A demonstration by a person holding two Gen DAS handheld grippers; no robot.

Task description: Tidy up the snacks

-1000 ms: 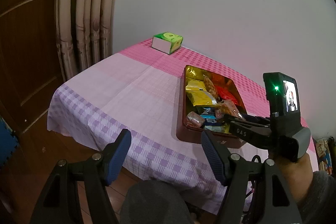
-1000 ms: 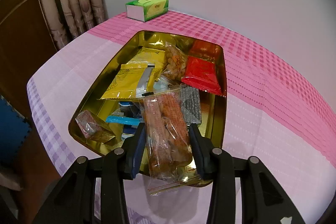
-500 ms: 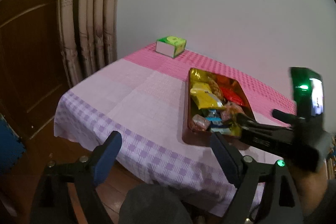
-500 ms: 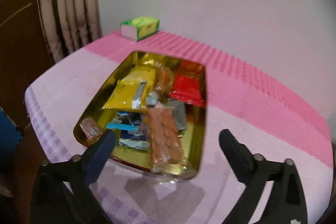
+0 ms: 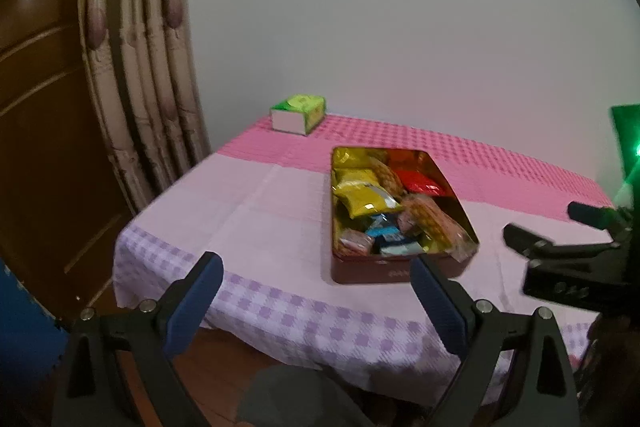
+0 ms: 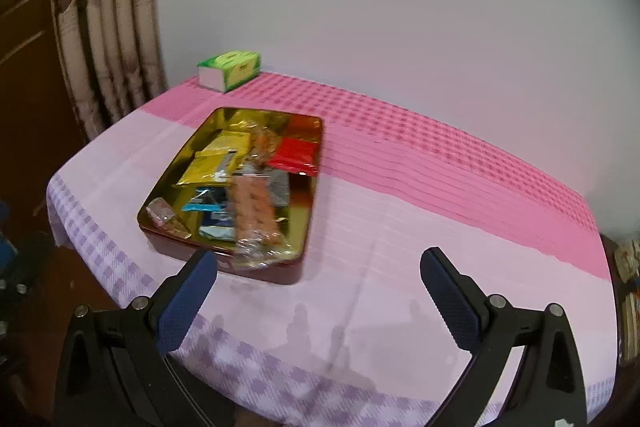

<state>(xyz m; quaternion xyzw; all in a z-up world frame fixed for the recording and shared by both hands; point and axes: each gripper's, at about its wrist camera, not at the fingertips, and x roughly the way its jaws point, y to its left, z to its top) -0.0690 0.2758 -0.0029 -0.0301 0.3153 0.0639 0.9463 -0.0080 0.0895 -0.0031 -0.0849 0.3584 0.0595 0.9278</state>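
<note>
Snack packets fill the gold-lined tin on the pink checked tablecloth, a clear peanut packet overhanging its near rim. Left gripper, jaws just widening, and right gripper gape empty.

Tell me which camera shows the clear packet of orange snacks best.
The right wrist view: the clear packet of orange snacks lies full length in the tin, its near end poking over the rim. The left wrist view shows it side-on, smaller, along the tin's right edge.

A home room: a table under a pink-and-lilac checked tablecloth, with patterned beige curtains and a brown wooden door beside it.
</note>
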